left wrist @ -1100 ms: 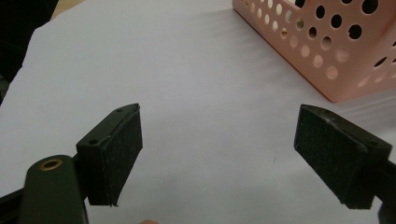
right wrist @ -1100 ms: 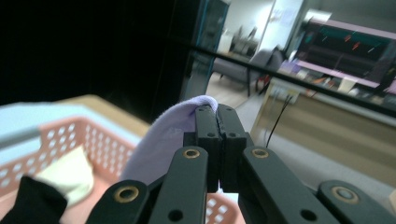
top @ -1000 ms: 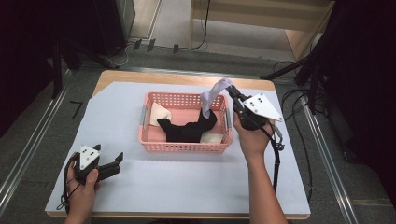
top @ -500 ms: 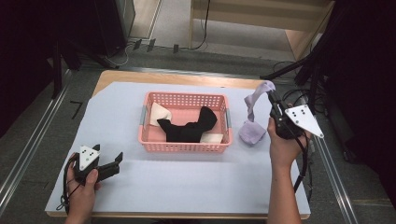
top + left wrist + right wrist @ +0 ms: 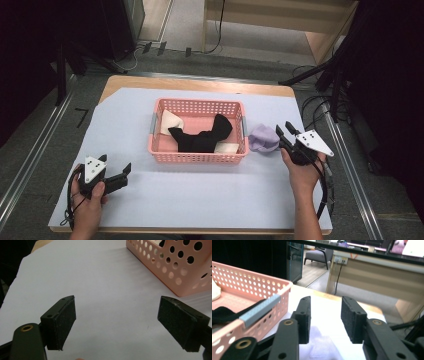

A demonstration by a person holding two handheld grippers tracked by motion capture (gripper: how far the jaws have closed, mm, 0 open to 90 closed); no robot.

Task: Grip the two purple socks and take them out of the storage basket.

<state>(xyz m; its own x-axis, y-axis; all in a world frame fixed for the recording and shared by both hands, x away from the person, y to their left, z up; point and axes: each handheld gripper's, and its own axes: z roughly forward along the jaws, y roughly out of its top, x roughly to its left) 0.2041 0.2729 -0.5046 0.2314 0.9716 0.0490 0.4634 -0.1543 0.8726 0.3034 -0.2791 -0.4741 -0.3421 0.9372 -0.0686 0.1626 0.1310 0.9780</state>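
Lilac cloth (image 5: 263, 138) — soft, light, probably a sock; pinch a raised fold. Right gripper (image 5: 285, 131) parted, empty; left gripper (image 5: 124, 171) wide apart — empty.

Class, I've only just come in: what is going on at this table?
A person holds tongs in each hand, emptying a pink basket of socks. A lilac sock lies on the white sheet just right of the basket; the right tongs, open, sit right behind it. A black sock and cream ones remain inside. The left tongs rest open near the front left.
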